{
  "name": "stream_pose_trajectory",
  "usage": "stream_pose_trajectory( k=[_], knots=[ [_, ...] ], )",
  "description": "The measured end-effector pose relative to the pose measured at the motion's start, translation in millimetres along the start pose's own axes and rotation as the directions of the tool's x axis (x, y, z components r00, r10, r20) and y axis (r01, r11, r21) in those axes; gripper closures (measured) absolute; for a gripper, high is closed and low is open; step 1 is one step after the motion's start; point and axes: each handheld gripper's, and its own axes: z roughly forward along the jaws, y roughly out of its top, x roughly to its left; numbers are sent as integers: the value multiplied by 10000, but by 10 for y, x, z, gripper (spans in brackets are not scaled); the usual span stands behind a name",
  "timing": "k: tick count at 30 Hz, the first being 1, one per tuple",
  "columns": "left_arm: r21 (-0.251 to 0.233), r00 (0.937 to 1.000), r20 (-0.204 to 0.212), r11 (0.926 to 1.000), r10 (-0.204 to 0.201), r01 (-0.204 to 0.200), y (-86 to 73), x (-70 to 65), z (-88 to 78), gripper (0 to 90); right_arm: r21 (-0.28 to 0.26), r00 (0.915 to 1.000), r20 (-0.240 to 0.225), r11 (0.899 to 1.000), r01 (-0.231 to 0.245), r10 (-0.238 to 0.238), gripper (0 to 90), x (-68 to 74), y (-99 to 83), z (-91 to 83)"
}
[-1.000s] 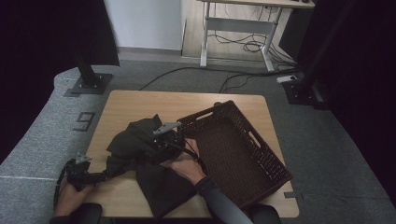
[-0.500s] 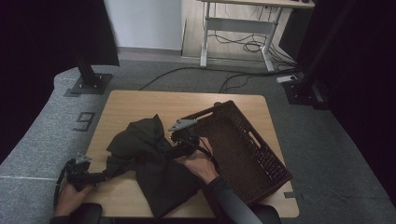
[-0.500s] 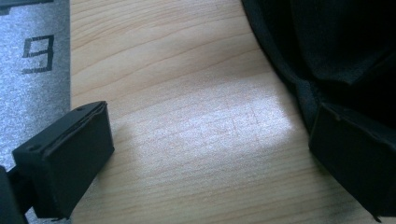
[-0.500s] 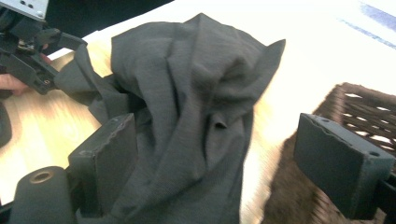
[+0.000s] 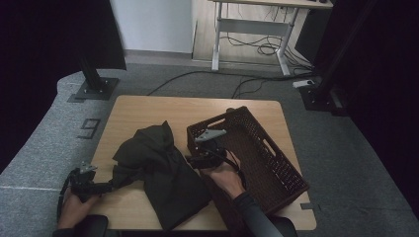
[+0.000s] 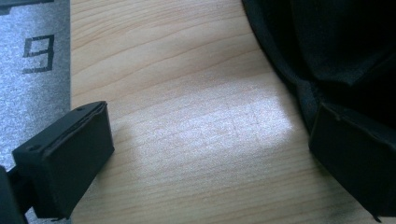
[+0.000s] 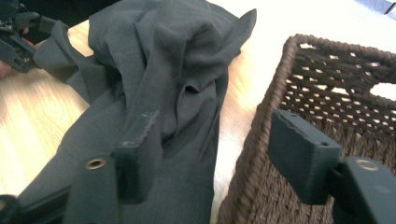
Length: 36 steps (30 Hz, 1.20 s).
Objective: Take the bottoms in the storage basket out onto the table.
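Dark grey cloth garment lies crumpled on the wooden table, centre-left of the high view, just beside the brown wicker basket at centre-right.

Against the earlier high views: the right tongs sat over the middle of the garment a second ago; now they are further right in the frame, at the basket's near-left wall. Their jaws have just been closing. In the right gripper view they stand apart, with a fold of cloth and the basket's rim in the gap between them; no pad presses on either. The garment's shape has changed a little, its upper peak drawn more upright. The left tongs are in the same place at lower left of the high view.

Left tongs: in the left gripper view the jaws stand wide apart over bare table; the right-hand jaw lies against the garment's edge, not clamped. In the high view a narrow strip of cloth runs from the garment to their tips.

Garment's long axis: runs from a peak at upper centre of the high view down to the table's near edge at lower centre, slightly slanted to the right as it descends. The narrow strip points to lower left.
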Motion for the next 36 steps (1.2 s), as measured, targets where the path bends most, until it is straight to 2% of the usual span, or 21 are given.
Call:
stream_pose_trajectory(
  k=[17, 22, 30, 36],
  knots=[
    [-4, 10000, 7, 10000, 3, -3, 0, 0, 0, 0, 681, 9984, -103, 9962, -548, 556, 604, -111, -351, -112],
    [-15, 10000, 2, 10000, -9, 9, 0, -1, 1, 0, 885, 9989, -41, 9950, -466, 472, 701, -100, -398, -122],
    [-14, 10000, 2, 10000, -9, 9, 0, -1, 1, 0, 987, 9968, -250, 9925, -725, 753, 735, -128, -400, -124],
    [-15, 10000, 3, 10000, -10, 10, 0, -1, 1, 0, 1055, 9968, -315, 9919, -701, 738, 750, -148, -392, -120]
  ],
)
